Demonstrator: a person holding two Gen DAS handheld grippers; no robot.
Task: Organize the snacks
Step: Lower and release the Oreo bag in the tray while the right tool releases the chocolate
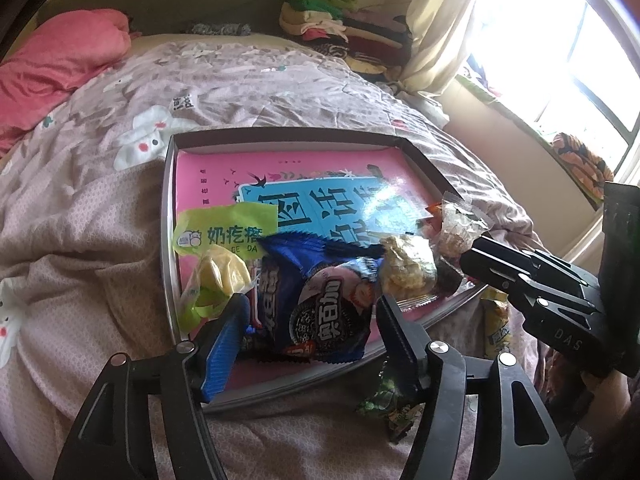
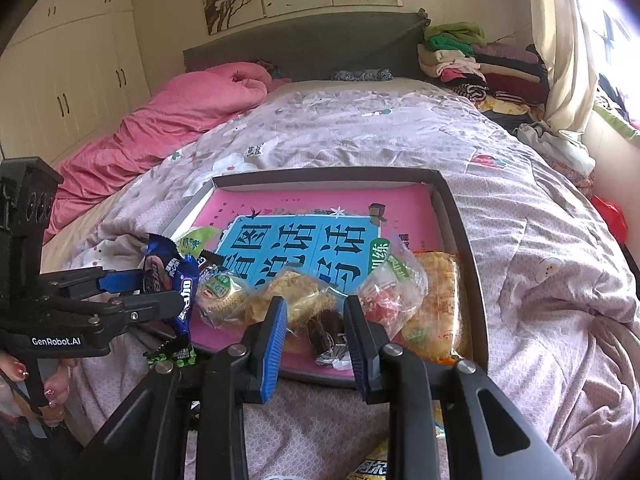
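Snacks [image 2: 296, 300] against tray's near rim [image 2: 468, 280]

the left gripper [image 1: 312, 320] points down, jaws parted wide. the right gripper [image 2: 316, 320] points down too, jaws narrow and empty. a hand [image 2: 36, 392] grips the left handle.

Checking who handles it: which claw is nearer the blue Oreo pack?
Left claw: its fingers flank the Oreo pack. Right claw hangs farther right, over other snacks.
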